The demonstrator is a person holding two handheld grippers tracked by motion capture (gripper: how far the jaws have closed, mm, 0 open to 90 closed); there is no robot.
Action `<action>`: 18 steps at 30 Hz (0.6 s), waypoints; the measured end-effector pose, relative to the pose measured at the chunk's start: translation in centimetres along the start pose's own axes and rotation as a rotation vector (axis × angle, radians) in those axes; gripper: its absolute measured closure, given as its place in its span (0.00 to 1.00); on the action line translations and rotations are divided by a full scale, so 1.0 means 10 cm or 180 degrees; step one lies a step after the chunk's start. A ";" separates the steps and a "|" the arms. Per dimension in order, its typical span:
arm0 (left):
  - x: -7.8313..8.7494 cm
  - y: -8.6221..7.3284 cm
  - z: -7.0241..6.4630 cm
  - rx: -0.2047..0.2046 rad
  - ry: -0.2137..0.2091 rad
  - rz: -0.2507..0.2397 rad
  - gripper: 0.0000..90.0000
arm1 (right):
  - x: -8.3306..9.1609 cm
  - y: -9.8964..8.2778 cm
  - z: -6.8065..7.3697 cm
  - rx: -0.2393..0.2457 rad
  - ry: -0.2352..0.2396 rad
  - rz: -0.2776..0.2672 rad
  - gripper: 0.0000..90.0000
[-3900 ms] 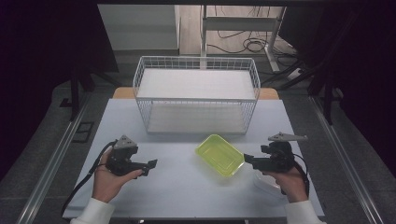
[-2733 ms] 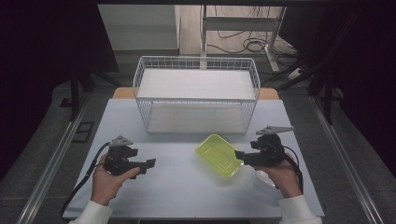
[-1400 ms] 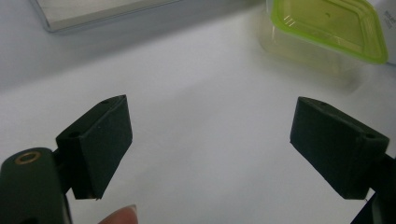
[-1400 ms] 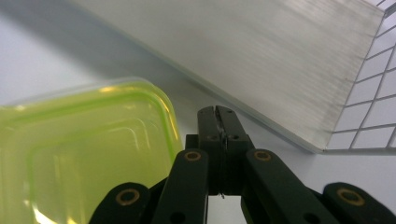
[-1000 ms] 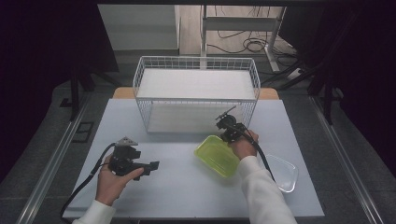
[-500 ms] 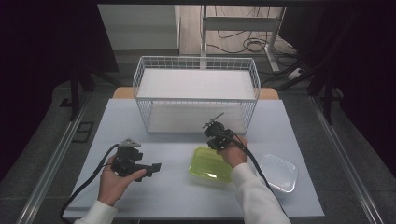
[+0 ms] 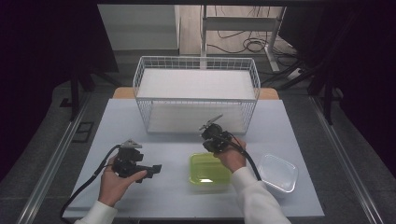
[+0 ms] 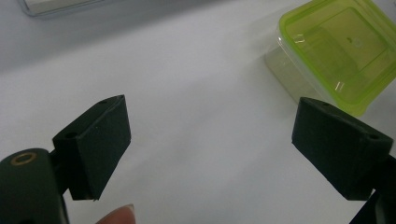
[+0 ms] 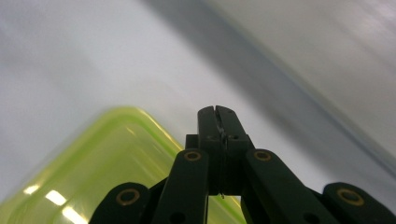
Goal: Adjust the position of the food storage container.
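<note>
Green lid (image 7: pixel 209 170) now sits left of the clear container (image 7: pixel 279 172), right gripper (image 7: pixel 211 135) fingers clenched empty.

The green container (image 7: pixel 208 169) is a translucent lime-green plastic box, roughly square with rounded corners and a raised rim. It sits upright and level on the table (image 7: pixel 177 196), open side up, with nothing visible inside. It lies just beneath and in front of the right claw (image 7: pixel 211 135), whose closed tips sit over its far rim; the right gripper view (image 9: pixel 116 154) shows that rim beside the tips, though contact cannot be told. From the left claw (image 7: pixel 156 168) it lies off to the right, near but apart, beyond the open jaws (image 8: pixel 336 51).
</note>
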State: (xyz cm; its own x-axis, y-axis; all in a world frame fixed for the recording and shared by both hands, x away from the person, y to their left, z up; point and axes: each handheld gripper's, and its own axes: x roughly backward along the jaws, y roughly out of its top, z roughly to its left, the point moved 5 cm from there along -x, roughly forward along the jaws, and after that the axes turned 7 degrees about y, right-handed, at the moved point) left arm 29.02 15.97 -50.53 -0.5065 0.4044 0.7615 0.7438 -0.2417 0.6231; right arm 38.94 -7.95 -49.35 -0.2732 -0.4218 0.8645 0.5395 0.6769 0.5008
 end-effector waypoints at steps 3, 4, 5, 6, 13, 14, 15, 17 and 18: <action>0.00 0.00 0.00 0.0019 0.0000 0.0003 0.13 | 0.24 -0.13 -0.10 -0.0097 -0.0068 -0.0073 0.99; 0.00 0.00 0.00 0.0011 0.0004 -0.0002 0.13 | 0.29 -0.18 -0.13 -0.0125 -0.0090 -0.0068 0.99; 0.00 0.00 0.00 0.0011 0.0004 0.0000 0.13 | 0.35 -0.27 -0.16 -0.0168 -0.0131 -0.0041 0.99; 0.00 -0.01 -0.01 0.0008 -0.0004 0.0009 0.13 | 0.38 -0.33 -0.17 -0.0192 -0.0147 -0.0016 0.99; -0.01 0.00 -0.02 0.0036 -0.0043 0.0013 0.13 | 0.55 -0.81 -0.24 -0.0324 -0.0168 0.0165 0.99; -0.01 0.00 -0.02 0.0036 -0.0043 0.0013 0.13 | 0.55 -0.81 -0.24 -0.0324 -0.0168 0.0165 0.99; -0.02 0.00 -0.02 0.0038 -0.0043 0.0017 0.13 | 0.56 -0.85 -0.25 -0.0345 -0.0182 0.0184 0.99; -0.03 -0.01 -0.02 0.0032 -0.0047 0.0041 0.13 | 0.56 -0.96 -0.27 -0.0376 -0.0241 0.0249 0.99; -0.03 -0.01 -0.02 0.0032 -0.0042 0.0051 0.13 | 0.55 -0.98 -0.27 -0.0362 -0.0251 0.0265 0.99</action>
State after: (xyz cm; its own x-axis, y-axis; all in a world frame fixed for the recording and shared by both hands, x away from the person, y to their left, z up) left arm 28.97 15.68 -50.80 -0.4886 0.4123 0.7689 0.7562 -0.2394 0.6089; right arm 34.31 -18.59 -49.64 -0.2831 -0.3156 0.9057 0.6482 0.6330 0.4232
